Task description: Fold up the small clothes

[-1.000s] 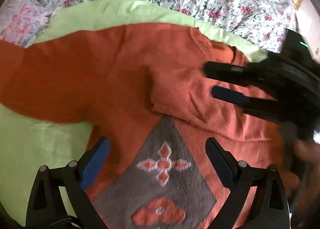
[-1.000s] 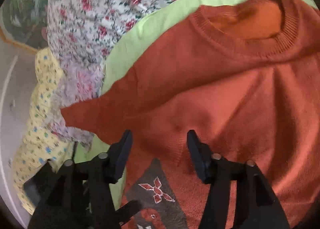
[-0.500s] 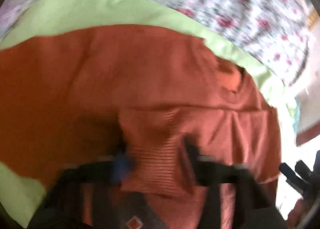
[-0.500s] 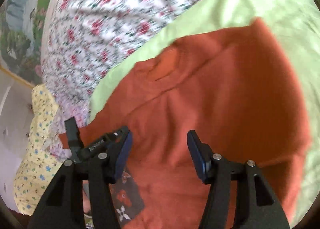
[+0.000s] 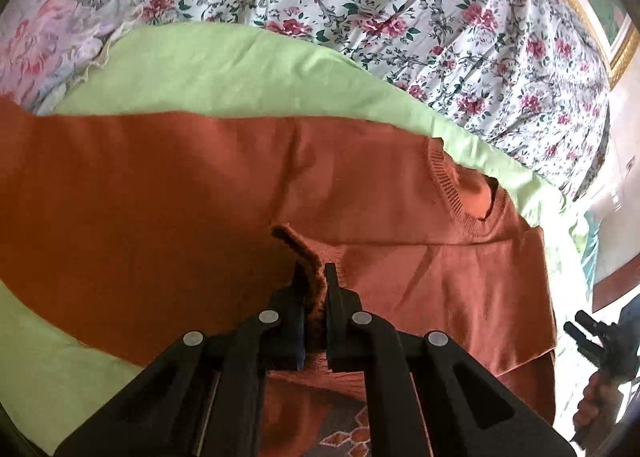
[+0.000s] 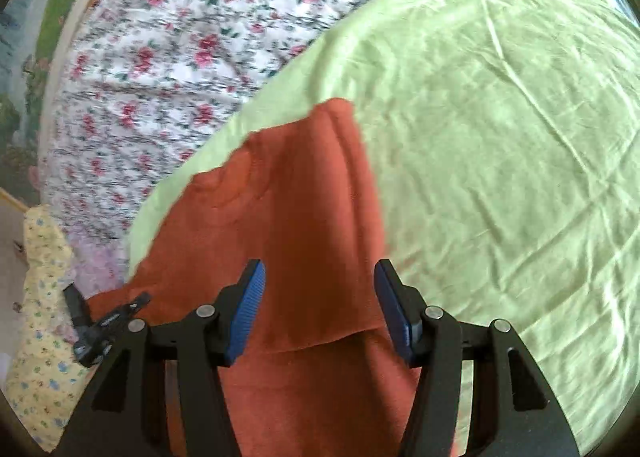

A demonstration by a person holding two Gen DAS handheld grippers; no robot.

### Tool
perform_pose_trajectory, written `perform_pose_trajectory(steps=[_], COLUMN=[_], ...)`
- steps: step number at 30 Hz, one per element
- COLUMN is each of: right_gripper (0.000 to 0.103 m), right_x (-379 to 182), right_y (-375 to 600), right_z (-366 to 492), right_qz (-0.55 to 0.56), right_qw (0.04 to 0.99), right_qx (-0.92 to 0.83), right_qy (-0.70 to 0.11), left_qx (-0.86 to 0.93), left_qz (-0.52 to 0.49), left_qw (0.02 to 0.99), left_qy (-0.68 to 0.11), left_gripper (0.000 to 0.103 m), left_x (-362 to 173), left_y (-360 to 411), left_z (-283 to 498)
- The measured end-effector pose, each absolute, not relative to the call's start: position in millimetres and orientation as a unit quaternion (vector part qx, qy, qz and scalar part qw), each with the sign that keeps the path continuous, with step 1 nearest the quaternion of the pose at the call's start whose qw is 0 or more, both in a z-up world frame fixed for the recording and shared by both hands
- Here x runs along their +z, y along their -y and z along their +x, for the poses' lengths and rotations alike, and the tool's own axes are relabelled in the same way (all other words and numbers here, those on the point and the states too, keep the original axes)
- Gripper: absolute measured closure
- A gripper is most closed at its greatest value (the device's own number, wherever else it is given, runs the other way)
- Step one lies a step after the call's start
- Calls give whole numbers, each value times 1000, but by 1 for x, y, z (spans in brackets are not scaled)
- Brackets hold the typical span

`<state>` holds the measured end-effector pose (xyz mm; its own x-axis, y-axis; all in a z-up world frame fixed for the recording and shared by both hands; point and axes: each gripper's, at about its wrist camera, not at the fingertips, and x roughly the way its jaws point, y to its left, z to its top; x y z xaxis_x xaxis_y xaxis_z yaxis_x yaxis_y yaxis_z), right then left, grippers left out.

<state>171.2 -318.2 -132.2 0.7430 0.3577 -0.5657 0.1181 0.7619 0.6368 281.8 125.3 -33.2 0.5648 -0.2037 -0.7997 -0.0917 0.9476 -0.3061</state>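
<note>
The orange sweater (image 5: pixel 168 193) lies spread on the green sheet (image 5: pixel 224 69), its body reaching away ahead of my left gripper (image 5: pixel 311 281) and its ribbed collar (image 5: pixel 468 197) up and to the right of the tips. A second ago those tongs stood wide apart over the grey patterned panel; now they have come together on a ribbed edge of the knit, most likely a cuff or a folded-in sleeve end, and a tuft of it pokes up between the tips. I judge that the grasp needed for the next fold is made.

My right gripper (image 6: pixel 320 309) has swung off the collar it faced a second ago. It now hovers with its blue pads (image 6: pixel 248 313) apart over a long orange strip of the sweater (image 6: pixel 304 225), holding nothing. The bare green sheet (image 6: pixel 500 137) spreads to its right. In the left view the right tool shows small at the far right edge, well clear of the garment, so the left tongs alone carry this fold.

Beyond the sheet lies the floral bedspread (image 5: pixel 400 1), and a yellow printed cloth (image 6: pixel 40 297) sits left of the right tongs.

I can read no brand, label or writing anywhere; the only marking is the grey panel's pattern (image 5: pixel 348 433).
</note>
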Motion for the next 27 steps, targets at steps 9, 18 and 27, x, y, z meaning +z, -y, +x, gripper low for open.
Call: perform_pose_trajectory(steps=[9,18,27], right_gripper=[44,96,78], right_x=[-145,-146,-141], right_y=[320,328,327], right_z=[241,259,249], right_qz=[275,220,233], right_qw=[876,887,883], right_qx=[30,11,-8], right_qy=[-395,-405,-407], left_qx=[-27,-34,-3], left_qz=[-138,-107,-107], left_qw=[871,872,866], left_qy=[-470,-477,-488], left_gripper=[98,98,88], left_x=[-36,-41,-48], left_y=[-113,-88,-116], left_z=[286,296,282])
